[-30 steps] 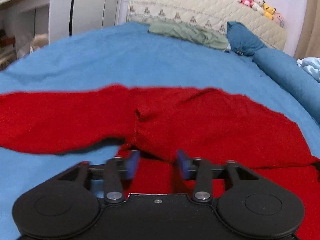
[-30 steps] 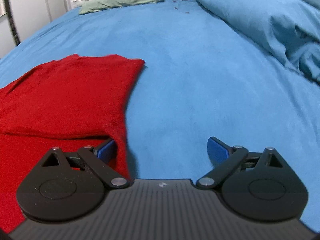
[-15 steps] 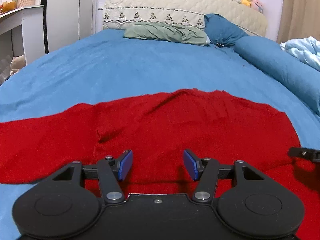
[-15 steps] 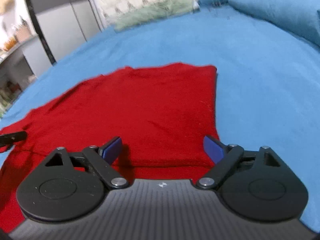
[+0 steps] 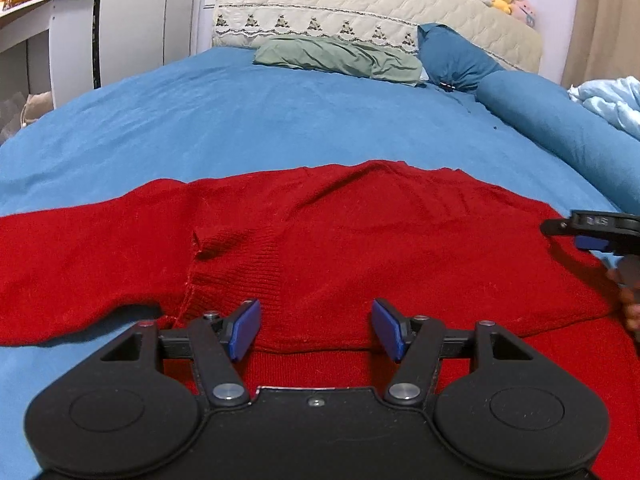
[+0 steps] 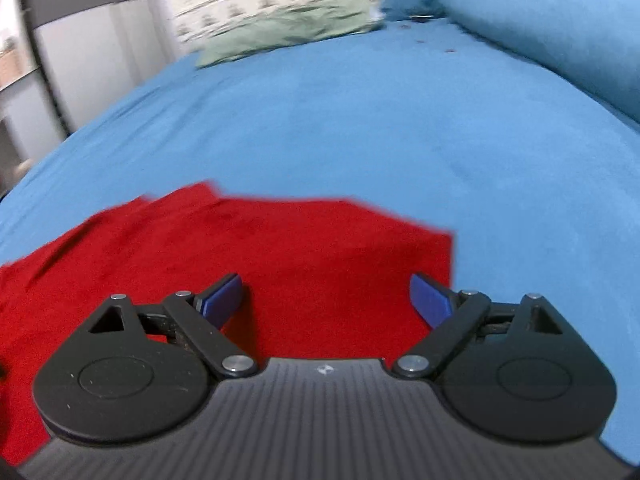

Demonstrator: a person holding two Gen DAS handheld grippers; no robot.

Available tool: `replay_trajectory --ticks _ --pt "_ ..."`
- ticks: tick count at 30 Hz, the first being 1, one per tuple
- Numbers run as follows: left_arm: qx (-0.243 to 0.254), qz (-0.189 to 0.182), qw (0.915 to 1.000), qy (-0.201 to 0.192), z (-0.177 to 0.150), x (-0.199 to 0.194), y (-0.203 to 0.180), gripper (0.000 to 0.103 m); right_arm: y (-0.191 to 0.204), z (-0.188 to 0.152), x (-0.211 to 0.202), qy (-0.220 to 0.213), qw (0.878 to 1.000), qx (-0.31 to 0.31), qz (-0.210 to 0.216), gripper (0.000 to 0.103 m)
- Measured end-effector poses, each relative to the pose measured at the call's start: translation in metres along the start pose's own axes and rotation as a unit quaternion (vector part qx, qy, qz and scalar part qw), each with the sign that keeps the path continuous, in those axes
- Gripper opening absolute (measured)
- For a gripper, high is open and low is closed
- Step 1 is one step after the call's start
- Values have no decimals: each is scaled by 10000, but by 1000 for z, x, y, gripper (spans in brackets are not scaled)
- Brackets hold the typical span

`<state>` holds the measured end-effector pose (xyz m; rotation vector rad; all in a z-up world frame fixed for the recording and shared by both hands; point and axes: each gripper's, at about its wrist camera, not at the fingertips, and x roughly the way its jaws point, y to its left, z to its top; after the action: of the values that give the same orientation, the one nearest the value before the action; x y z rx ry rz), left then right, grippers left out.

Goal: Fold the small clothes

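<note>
Two grippers, left gripper (image 5: 316, 328) and right gripper (image 6: 326, 298), hover spread apart and empty over the red sweater (image 5: 360, 240).

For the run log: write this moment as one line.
stage: mid-fold | red sweater: partly folded on bed | left gripper: opening, empty | right gripper: open, empty

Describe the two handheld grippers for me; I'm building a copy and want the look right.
Both are matte black. The left gripper has blue pads on linkage arms with silver pivot pins, round side housings and a smooth body. The right gripper matches, but its body is ribbed grey with a small white mark. No cables or sleeves show.
</note>
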<state>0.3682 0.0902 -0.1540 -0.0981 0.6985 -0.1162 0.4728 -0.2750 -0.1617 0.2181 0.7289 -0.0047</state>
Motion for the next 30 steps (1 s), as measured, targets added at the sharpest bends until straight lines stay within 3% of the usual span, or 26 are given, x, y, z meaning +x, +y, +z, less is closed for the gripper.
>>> replay_trajectory --ticks 3,8,16,20,23,30 --pt "-43 -10 10000 -21 -2 1 1 67 -6 9 13 -70 9997 156 -172 103" --pt "-18 44 10000 55 3 -2 -1 67 7 11 9 36 9995 -160 -279 103" --pt "279 287 9988 -277 29 -58 -16 69 46 19 -89 -243 9966 -740 253 103" --pt "220 471 9974 -500 48 -102 -9 97 78 18 -140 -224 9938 -938 558 103" --pt "106 637 9952 -740 59 -136 7 99 108 17 -167 -204 9907 -1107 763 103" --pt "-290 1127 9893 -877 73 -191 68 103 192 6 -192 -103 9821 -1480 1160 103"
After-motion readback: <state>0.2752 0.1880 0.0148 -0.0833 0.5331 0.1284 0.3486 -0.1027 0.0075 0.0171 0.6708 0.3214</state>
